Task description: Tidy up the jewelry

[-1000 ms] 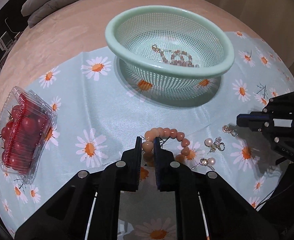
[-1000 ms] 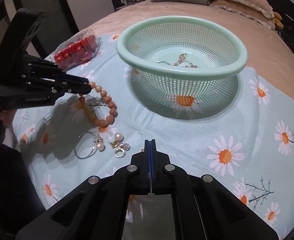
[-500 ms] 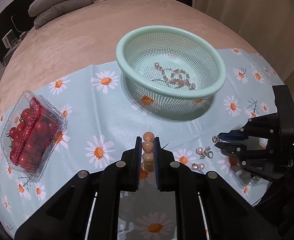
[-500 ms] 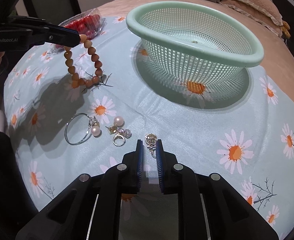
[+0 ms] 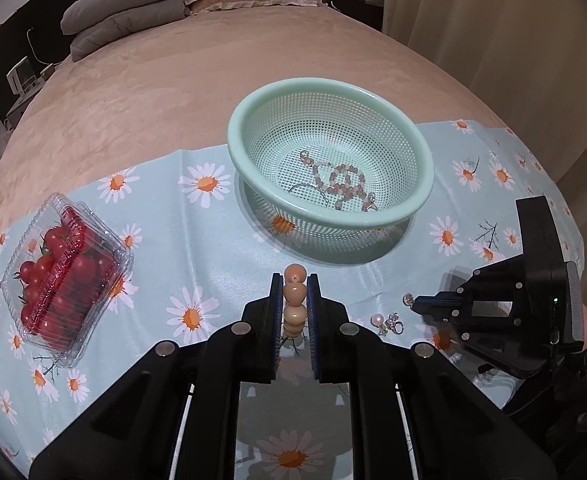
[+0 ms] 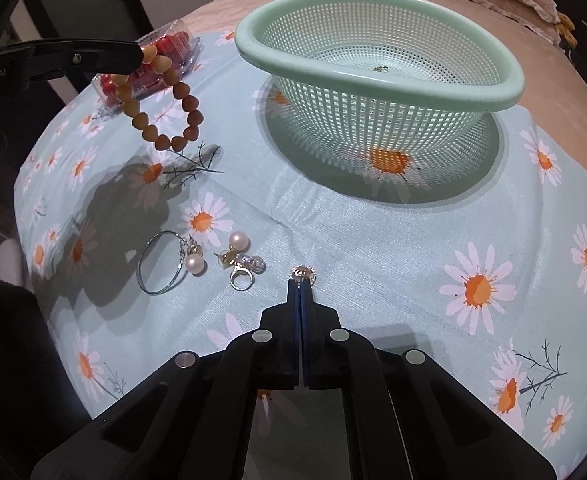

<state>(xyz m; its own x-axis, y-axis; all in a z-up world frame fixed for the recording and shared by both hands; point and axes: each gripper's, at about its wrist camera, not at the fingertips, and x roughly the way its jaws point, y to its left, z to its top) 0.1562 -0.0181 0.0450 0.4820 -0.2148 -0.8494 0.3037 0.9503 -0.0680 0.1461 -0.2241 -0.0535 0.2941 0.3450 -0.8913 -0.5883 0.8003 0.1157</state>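
Observation:
My left gripper [image 5: 294,280] is shut on an orange bead bracelet [image 5: 294,300] and holds it in the air; the bracelet [image 6: 165,100] hangs from it in the right wrist view. A mint green mesh basket [image 5: 253,160] stands beyond, with a pink bead bracelet [image 5: 343,184] inside. My right gripper [image 6: 301,280] is shut on a small round gold earring [image 6: 302,271] at the cloth. A thin silver bangle [image 6: 159,262], pearl earrings [image 6: 195,264] and a ring [image 6: 240,280] lie to its left. The right gripper [image 5: 417,302] also shows in the left wrist view.
A clear plastic box of cherry tomatoes [image 5: 59,272] sits at the left of the daisy-print cloth [image 5: 165,240]. The cloth lies on a bed with a tan cover [image 5: 173,80]; pillows [image 5: 125,12] are at the far end.
My left gripper has lifted the orange bracelet off the cloth and higher. My right gripper opened around the small gold earring, then shut on it.

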